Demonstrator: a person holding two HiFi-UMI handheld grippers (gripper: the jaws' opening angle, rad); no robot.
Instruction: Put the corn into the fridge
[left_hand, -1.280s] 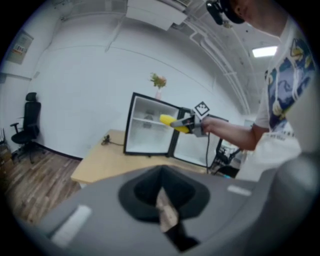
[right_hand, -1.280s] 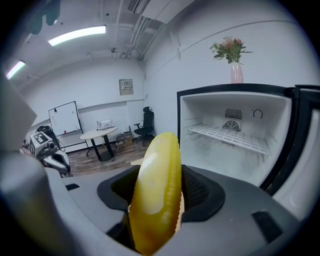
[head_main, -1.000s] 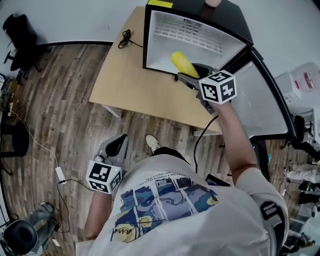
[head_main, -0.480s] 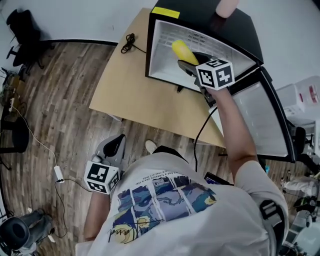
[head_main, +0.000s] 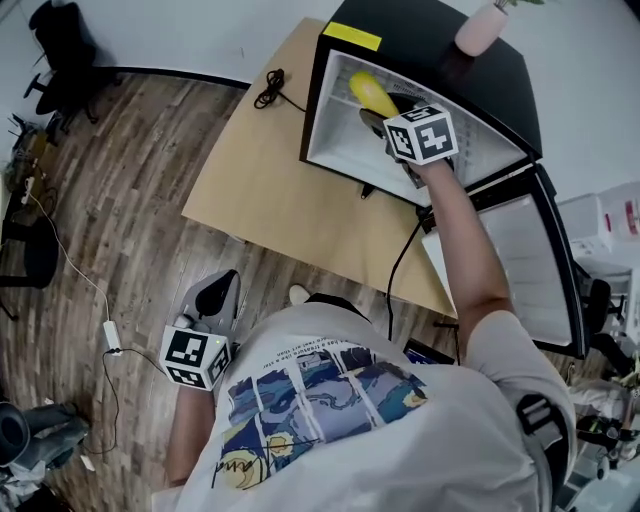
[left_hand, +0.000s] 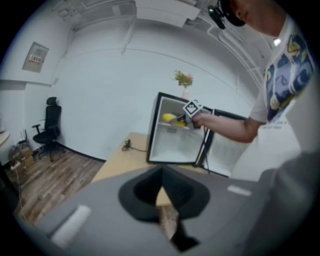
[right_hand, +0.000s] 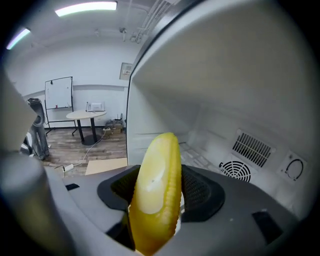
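Right hand-held gripper (right_hand: 159, 200) clamping corn (right_hand: 156, 190), inside fridge (right_hand: 235, 100)

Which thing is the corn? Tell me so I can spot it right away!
Find the black fridge with its door open, standing on the wooden table. Just inside its white upper part, the right claw is shut on the corn. It is the only bright yellow thing in there, long and rounded like a banana.

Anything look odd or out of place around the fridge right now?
Nothing stands out. The right tongs grip the corn inside the open fridge, and the pink vase on top stands upright.
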